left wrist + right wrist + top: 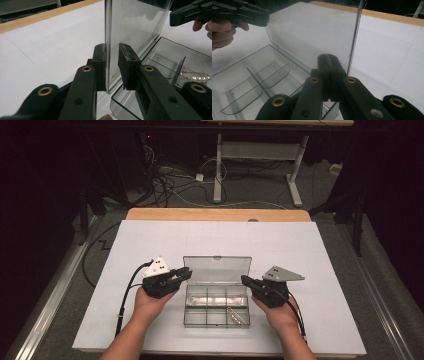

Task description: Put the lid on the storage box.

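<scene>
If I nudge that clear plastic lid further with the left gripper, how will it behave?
The clear plastic hinged lid stands upright, its thin edge between the left gripper pads, so it probably stays stiff and swings on its hinge. Its glossy surface may slip. The clear plastic compartment box looks light and may slide on the white table cover.

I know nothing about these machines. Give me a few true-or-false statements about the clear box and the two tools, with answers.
1. The lid of the box stands open. True.
2. The right tool has its jaws wide apart. False: they are shut together, beside the lid's edge.
3. The lid's edge sits between the jaws of the left tool. True.
4. The box holds nothing. False: a gold pin lies in one compartment.
</scene>
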`<state>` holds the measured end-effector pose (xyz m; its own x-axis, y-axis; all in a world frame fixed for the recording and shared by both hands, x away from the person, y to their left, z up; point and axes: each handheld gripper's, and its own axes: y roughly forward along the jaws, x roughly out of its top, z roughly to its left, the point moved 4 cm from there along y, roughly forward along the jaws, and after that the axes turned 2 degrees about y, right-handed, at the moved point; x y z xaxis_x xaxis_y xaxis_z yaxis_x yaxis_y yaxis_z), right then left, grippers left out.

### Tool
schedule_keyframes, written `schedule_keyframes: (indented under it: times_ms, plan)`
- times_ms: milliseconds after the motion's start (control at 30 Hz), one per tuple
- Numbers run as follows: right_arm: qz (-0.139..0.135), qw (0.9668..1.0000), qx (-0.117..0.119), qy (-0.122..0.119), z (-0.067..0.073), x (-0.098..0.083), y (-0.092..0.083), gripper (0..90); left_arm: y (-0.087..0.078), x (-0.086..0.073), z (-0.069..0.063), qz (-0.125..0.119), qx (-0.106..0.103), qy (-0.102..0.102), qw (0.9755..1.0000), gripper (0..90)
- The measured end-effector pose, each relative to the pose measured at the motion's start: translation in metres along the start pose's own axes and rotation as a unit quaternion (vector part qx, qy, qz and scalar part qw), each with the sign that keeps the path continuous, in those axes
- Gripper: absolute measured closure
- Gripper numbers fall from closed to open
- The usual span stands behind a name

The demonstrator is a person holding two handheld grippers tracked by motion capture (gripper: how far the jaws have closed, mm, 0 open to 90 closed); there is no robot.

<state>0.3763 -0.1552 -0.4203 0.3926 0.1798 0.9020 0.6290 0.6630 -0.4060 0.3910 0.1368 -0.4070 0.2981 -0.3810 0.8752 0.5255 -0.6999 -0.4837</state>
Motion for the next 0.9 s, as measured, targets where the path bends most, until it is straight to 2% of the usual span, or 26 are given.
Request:
schedule_keyframes:
  times_ms: [533, 900]
  plan:
    - [0.005, 1.0000, 0.005, -0.001, 0.008, -0.003, -0.006, 90.0, -0.008, -0.005, -0.012, 0.002, -0.008, 0.014, 0.9999, 70.6]
    - [0.007, 1.0000, 0.005, -0.003, 0.012, -0.006, -0.008, 90.0, -0.010, -0.013, -0.015, 0.011, -0.009, 0.013, 0.9998, 65.6]
